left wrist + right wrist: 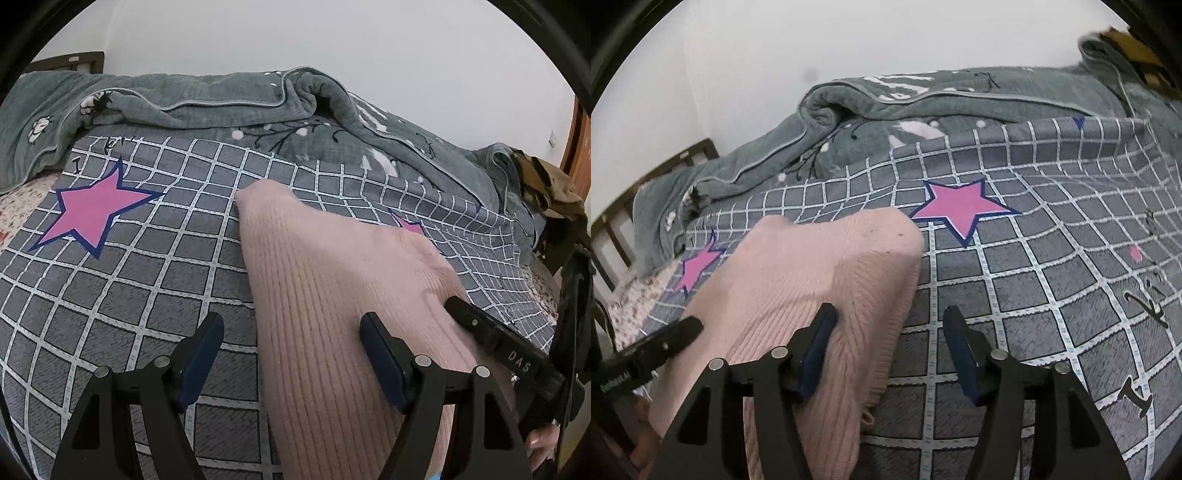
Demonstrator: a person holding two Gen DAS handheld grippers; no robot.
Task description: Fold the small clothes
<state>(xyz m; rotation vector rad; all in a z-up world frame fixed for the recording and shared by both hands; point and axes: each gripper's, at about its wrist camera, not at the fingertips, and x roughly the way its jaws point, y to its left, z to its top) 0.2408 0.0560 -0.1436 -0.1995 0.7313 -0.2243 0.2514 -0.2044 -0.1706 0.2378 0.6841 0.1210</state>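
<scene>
step: pre-fold | knit [332,295] flat on bed [129,295] | left gripper [291,354], right gripper [886,350]: both spread, empty | next: pinch hem

A grey checked bedsheet [122,280] printed with pink stars [962,209] covered the bed, a rumpled grey-green quilt [207,92] bunched along the white wall [295,33]. A dark wooden headboard [613,229] stood at one end.
</scene>
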